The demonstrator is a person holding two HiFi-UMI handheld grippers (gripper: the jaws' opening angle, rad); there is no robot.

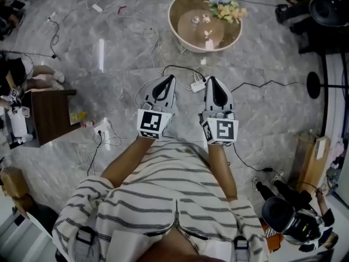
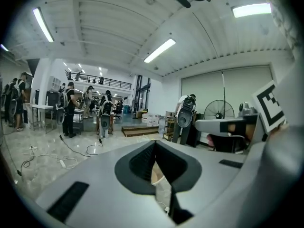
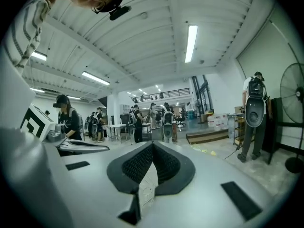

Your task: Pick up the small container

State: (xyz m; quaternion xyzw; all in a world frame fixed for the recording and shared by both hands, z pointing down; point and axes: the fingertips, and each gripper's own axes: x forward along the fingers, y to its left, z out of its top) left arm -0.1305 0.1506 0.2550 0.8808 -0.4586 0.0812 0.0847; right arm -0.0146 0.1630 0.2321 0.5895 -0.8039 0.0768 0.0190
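Note:
A round beige table (image 1: 180,29) stands on the floor ahead of me. On it lie a bunch of flowers (image 1: 226,7), a small whitish container (image 1: 209,44) near its front rim and another small item (image 1: 194,21). Both grippers are held side by side at waist height, well short of the table and pointing toward it. My left gripper (image 1: 170,78) (image 2: 155,144) has its jaws together at the tips with nothing between them. My right gripper (image 1: 210,79) (image 3: 152,145) is likewise shut and empty. Both gripper views look level across the hall, so neither shows the container.
Cables and power strips (image 1: 197,85) trail over the grey marble floor between me and the table. A dark wooden cabinet (image 1: 52,113) stands at the left, a fan base (image 1: 313,85) and a cardboard box (image 1: 312,160) at the right. Several people (image 2: 69,109) stand further off in the hall.

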